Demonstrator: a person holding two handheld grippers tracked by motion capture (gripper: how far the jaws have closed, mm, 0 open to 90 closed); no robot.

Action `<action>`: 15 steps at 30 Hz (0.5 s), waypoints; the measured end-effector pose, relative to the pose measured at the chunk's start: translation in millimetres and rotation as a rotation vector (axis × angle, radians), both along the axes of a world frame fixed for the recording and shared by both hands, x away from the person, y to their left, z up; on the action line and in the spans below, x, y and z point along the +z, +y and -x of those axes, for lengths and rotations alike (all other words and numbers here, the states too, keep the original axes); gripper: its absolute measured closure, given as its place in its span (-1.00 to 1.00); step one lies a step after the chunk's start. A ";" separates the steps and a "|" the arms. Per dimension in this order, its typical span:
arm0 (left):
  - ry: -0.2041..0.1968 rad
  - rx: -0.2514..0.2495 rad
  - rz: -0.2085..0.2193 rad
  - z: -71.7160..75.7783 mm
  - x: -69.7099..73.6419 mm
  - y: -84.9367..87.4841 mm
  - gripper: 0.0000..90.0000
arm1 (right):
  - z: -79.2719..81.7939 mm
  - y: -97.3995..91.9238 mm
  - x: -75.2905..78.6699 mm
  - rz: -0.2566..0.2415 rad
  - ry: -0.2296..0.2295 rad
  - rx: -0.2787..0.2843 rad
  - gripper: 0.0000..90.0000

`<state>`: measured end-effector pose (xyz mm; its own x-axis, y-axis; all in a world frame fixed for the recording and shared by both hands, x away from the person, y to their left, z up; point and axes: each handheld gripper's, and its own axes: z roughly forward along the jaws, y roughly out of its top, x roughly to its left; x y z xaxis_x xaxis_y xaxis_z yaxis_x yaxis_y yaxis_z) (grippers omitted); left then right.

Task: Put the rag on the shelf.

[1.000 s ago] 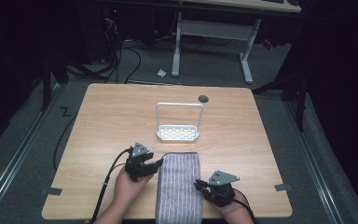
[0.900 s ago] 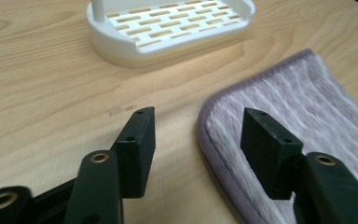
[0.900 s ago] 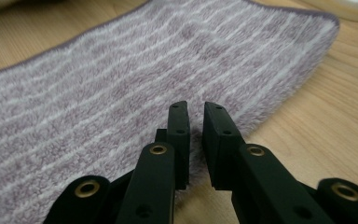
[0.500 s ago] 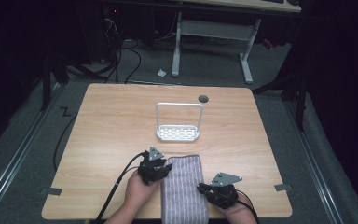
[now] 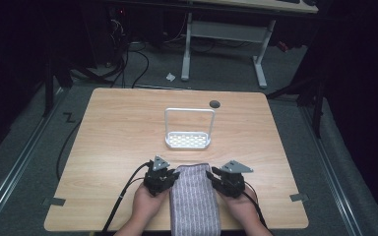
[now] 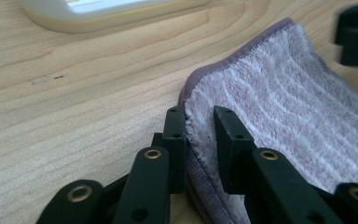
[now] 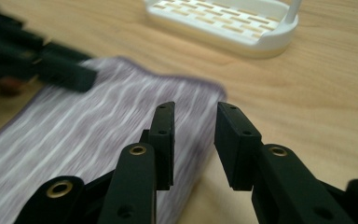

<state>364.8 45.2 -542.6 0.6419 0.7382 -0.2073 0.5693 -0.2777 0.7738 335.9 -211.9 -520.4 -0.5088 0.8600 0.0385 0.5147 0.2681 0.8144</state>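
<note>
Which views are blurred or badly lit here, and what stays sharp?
High view: table evenly lit, surroundings almost black, everything fairly sharp. Left gripper view: towel pile and jaws crisp, white rack overexposed at the top, far gripper soft. Right gripper view: the towel's stripes smear, the other gripper is blurred, rack soft.

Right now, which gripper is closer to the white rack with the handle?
Left, by a little. The left gripper sits at the towel's left far corner, just below the white rack. The right gripper sits at the towel's right edge, below and right of the rack.
</note>
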 end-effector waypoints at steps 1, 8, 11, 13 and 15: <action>0.004 -0.001 0.004 -0.1 -0.1 0.4 0.68 | -15.1 3.5 -1.5 0.004 0.020 -0.028 0.48; -0.002 -0.007 -0.003 3.0 0.0 -0.8 0.68 | -27.3 7.2 -17.9 -0.010 0.114 -0.011 0.61; 0.010 -0.007 0.012 1.8 -0.4 0.5 0.68 | -23.4 9.5 -18.8 0.004 0.102 0.016 0.83; 0.020 -0.007 0.022 1.2 -0.6 1.8 0.70 | -20.5 10.0 -17.7 0.016 0.081 0.019 0.87; 0.026 -0.005 0.026 1.7 -0.4 2.0 0.72 | -15.0 9.4 -15.0 0.012 0.039 0.021 0.87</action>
<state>363.1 47.1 -543.0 0.6395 0.7293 -0.2432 0.5883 -0.2607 0.7654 350.9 -202.5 -535.4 -0.5253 0.8495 0.0484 0.5400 0.2888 0.7906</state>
